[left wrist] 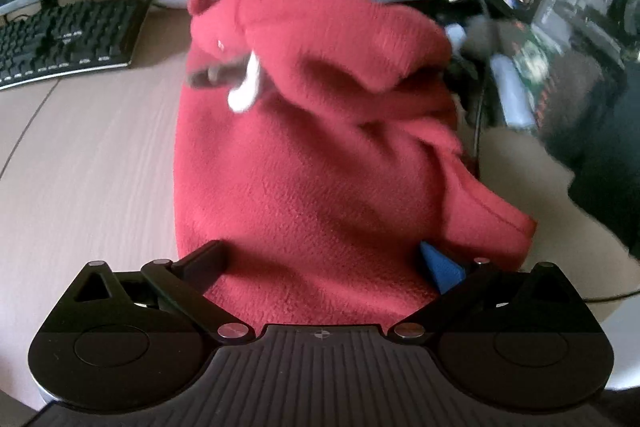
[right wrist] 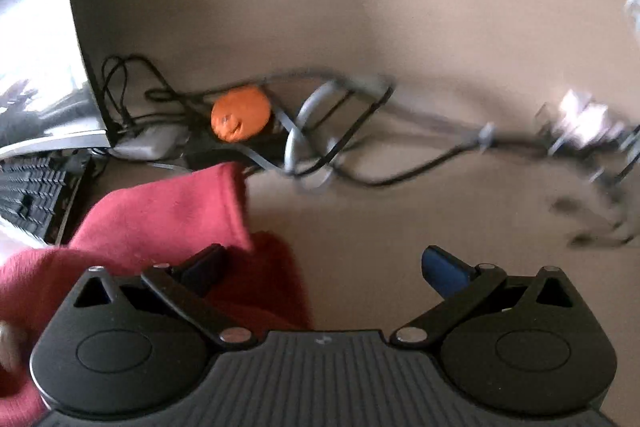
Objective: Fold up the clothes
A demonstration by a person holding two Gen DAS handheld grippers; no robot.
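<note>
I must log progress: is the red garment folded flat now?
No. The red garment is bunched, with loose flaps raised, not flat on the desk.

Red garment (left wrist: 312, 155) hides the left tool (left wrist: 320, 263) fingertips

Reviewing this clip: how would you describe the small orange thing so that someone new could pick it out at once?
Start at the monitor on the left edge of the right wrist view and follow the desk's back edge rightwards into the tangle of cables. The orange ball sits there, beyond the red garment: the only round, bright orange item among grey and black cords.
</note>
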